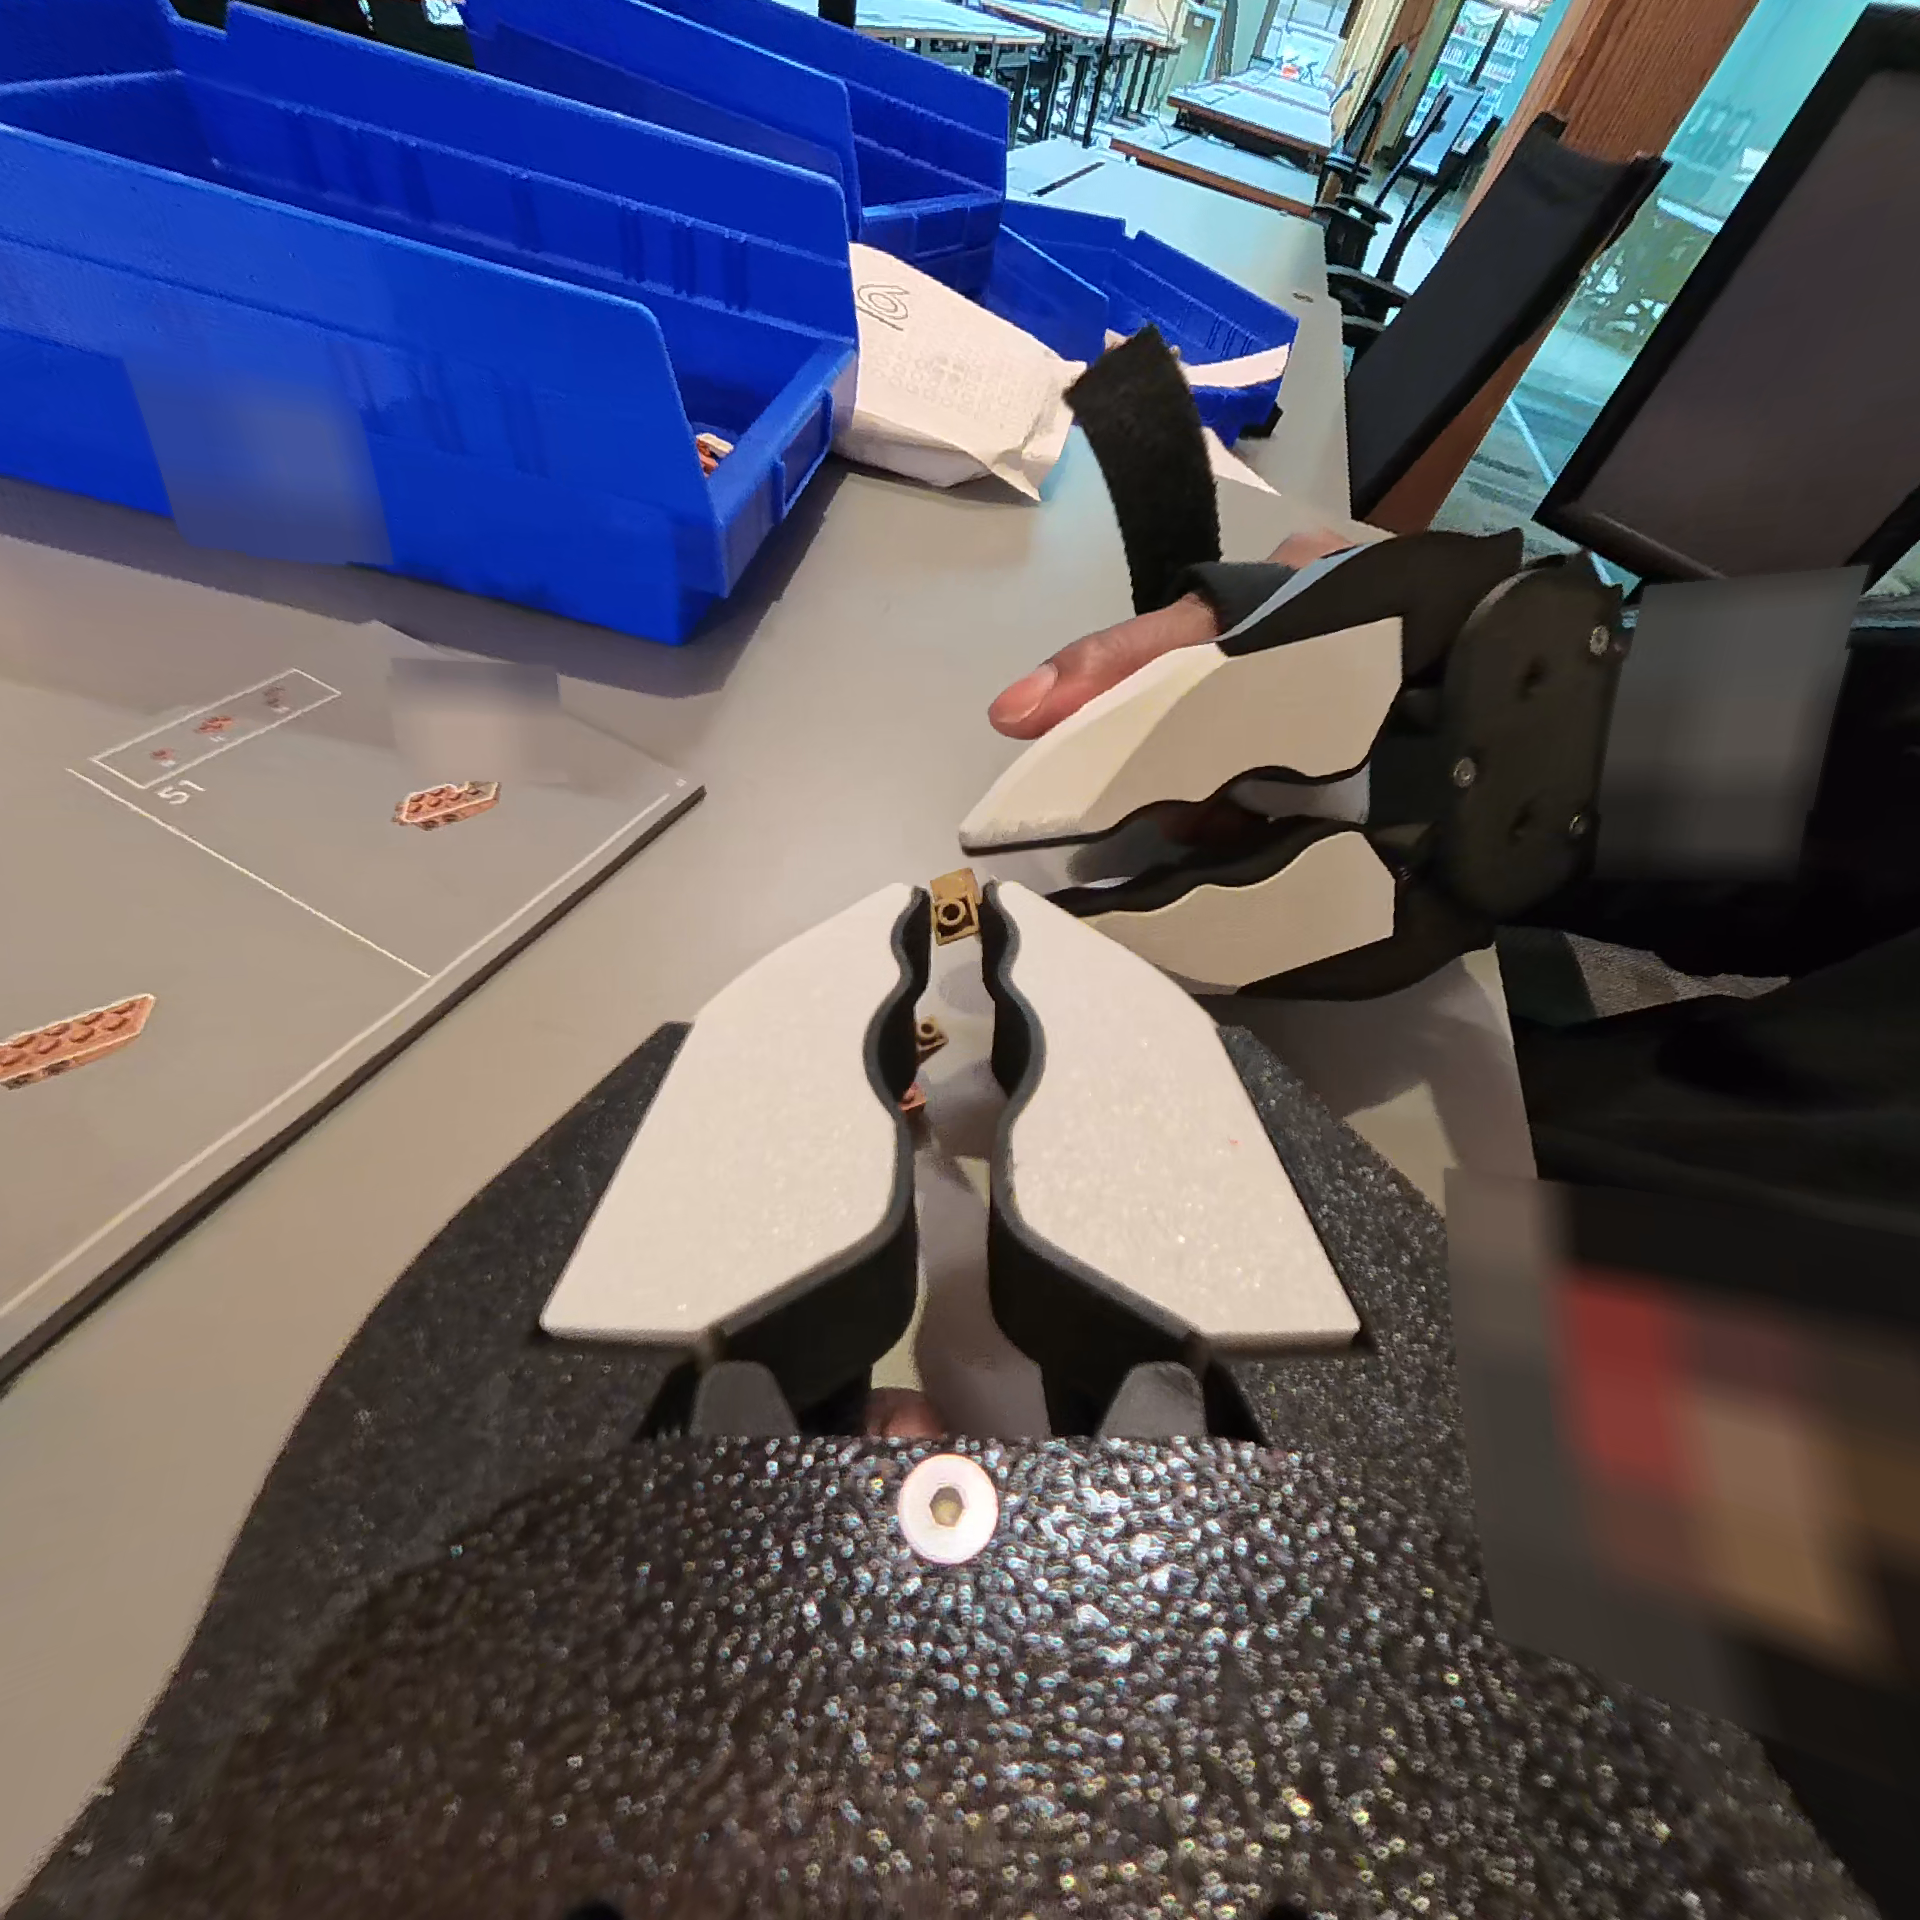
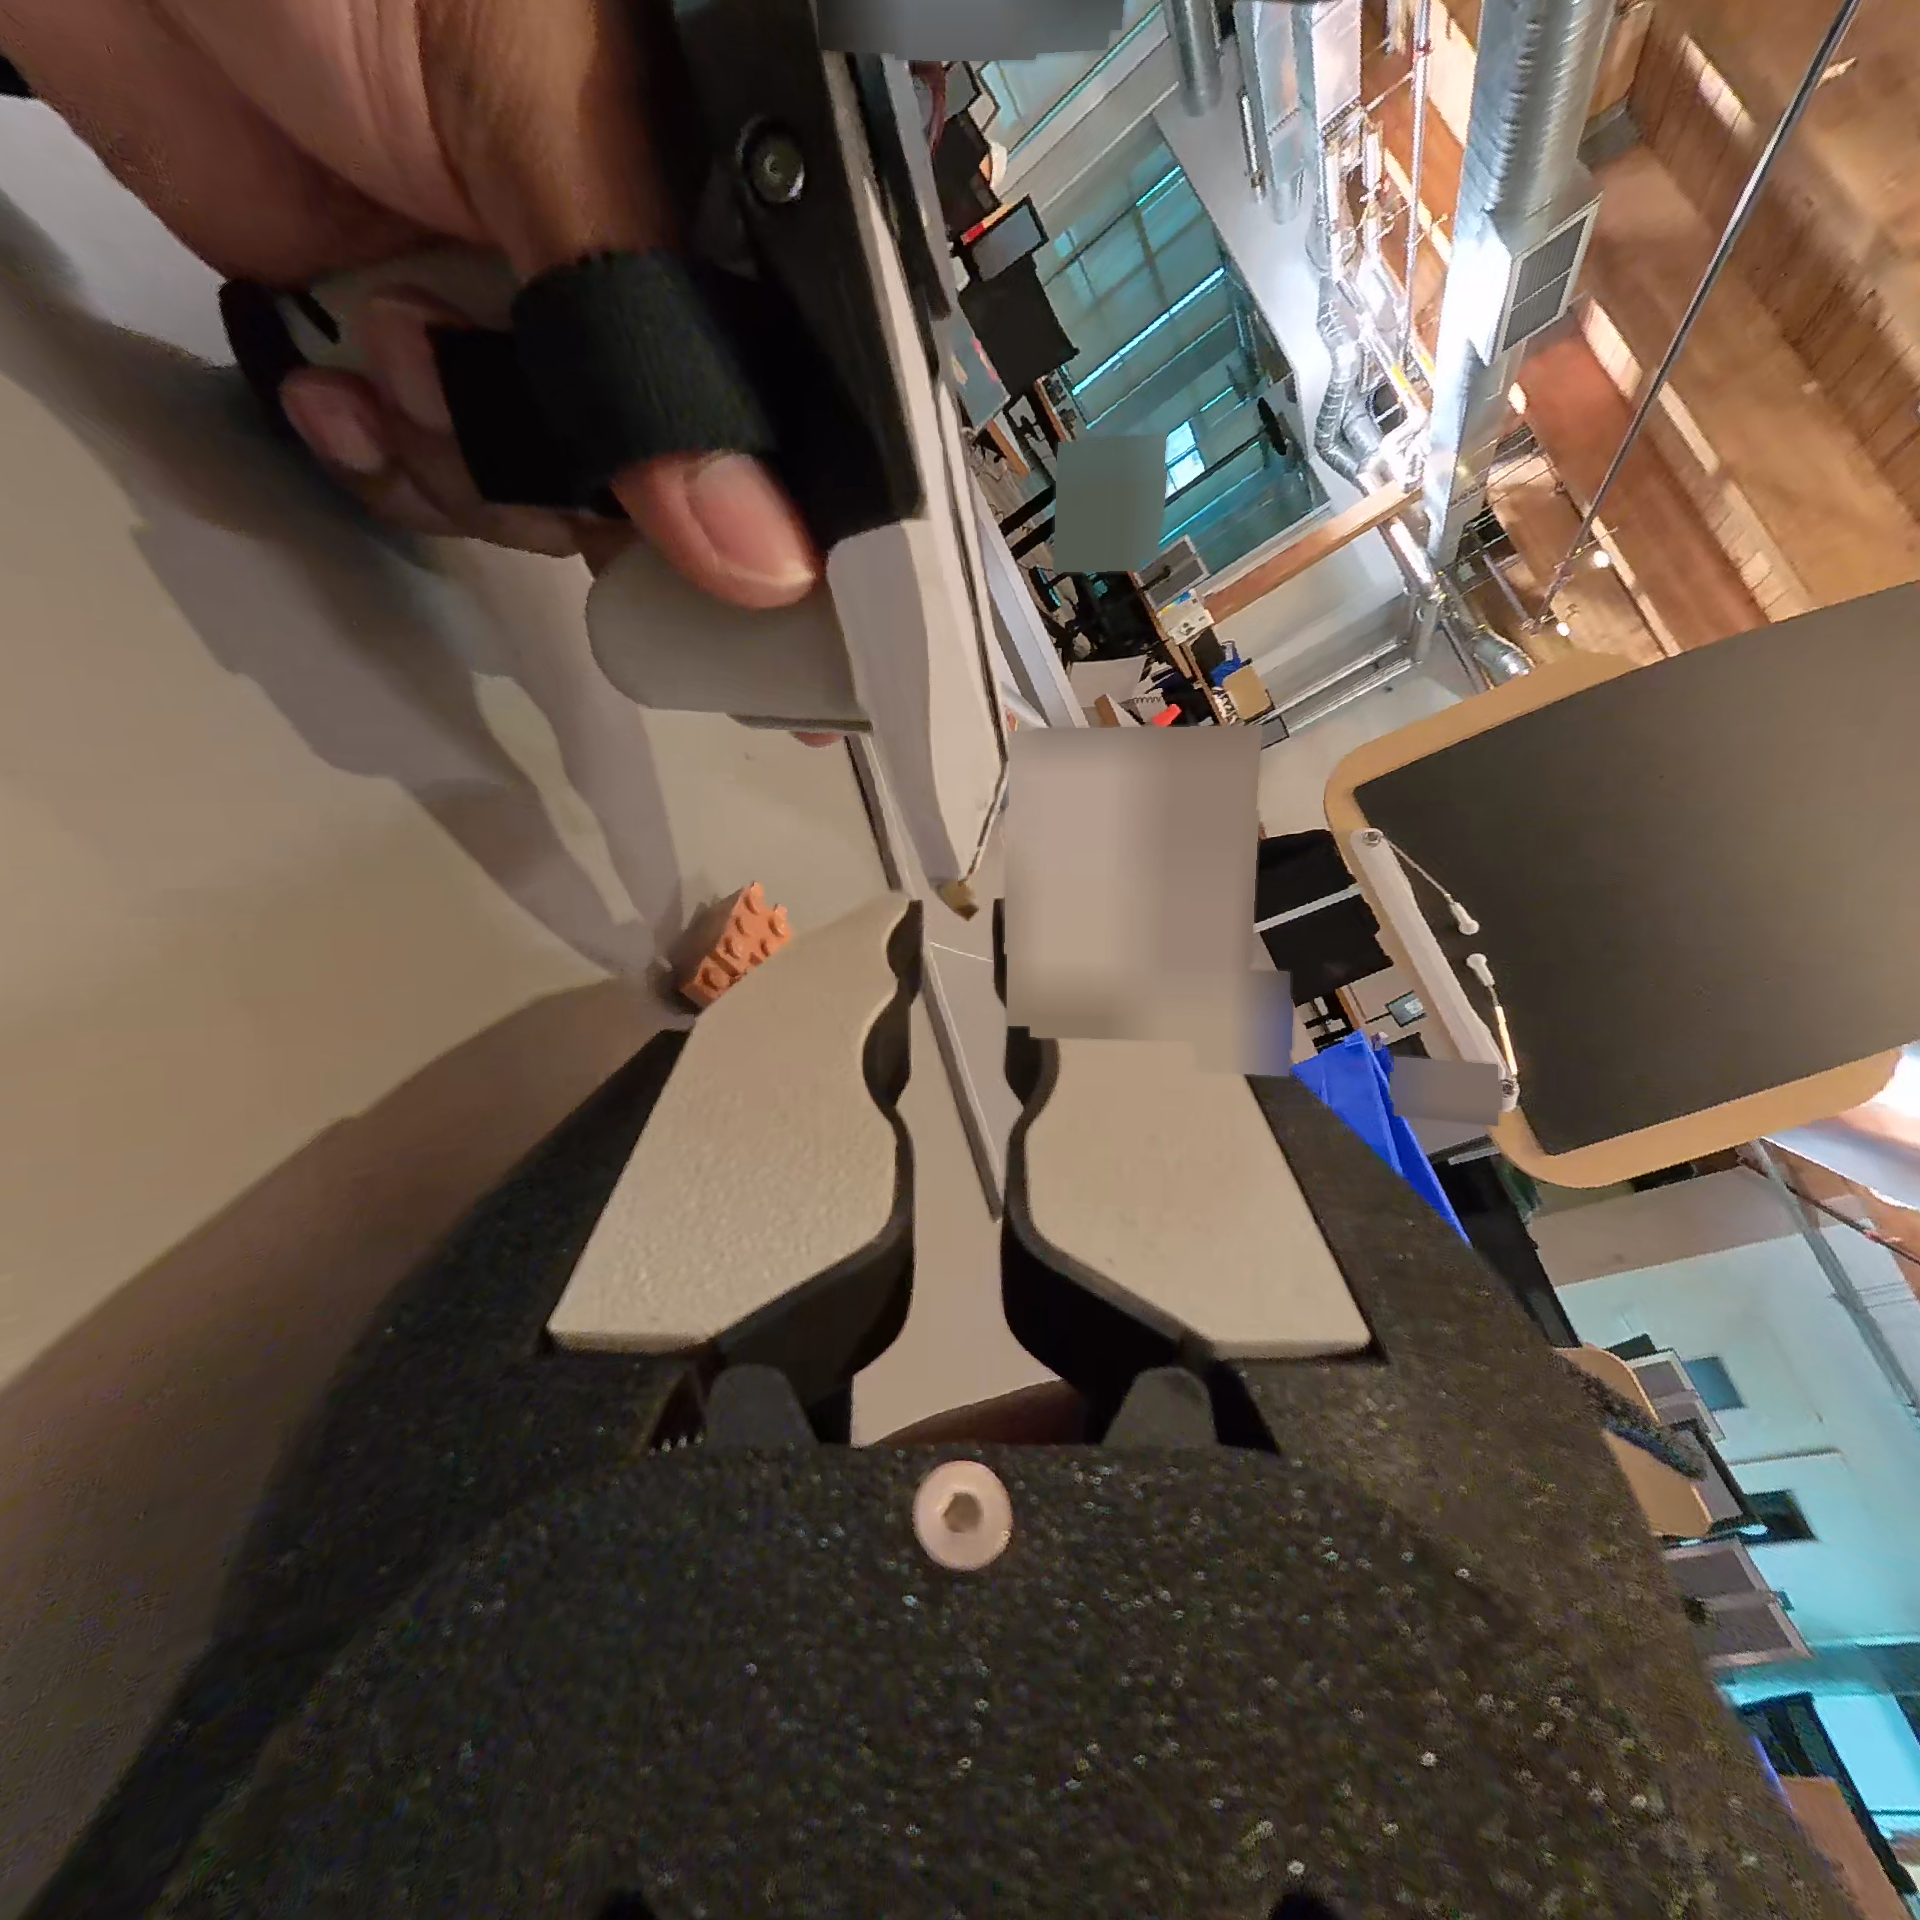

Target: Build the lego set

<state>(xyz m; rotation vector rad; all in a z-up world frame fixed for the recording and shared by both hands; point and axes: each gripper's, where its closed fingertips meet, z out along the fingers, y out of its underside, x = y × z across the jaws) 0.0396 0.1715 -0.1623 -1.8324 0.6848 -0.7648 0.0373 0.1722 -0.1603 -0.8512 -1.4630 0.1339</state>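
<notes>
Left wrist view showed my left tool (image 1: 954, 920) clamped on a small tan one-stud brick (image 1: 954, 912), both fingertips pressed against its sides, lifted clear of the grey table (image 1: 831, 665). Below it, between the fingers, two more tiny bricks (image 1: 928, 1037) lay on the table. My right tool (image 1: 1039, 868) hung just beside it on the right, its jaws apart with nothing between them, a black strap (image 1: 1153, 478) standing up behind it. To the left lay a grey instruction sheet (image 1: 312, 935) with printed brick outlines, and beyond it a row of blue bins (image 1: 468, 343) with a crumpled white bag (image 1: 956, 384) next to them.

In the right wrist view, tilted over, the fingers of my right tool (image 2: 956, 935) stood apart and empty. Just ahead of them the tip of the left tool pinched the same tan brick (image 2: 961, 896). An orange studded plate (image 2: 738, 940) lay on the table close to my near fingertip. A hand (image 2: 416, 208) gripped the left tool's body at top left.
</notes>
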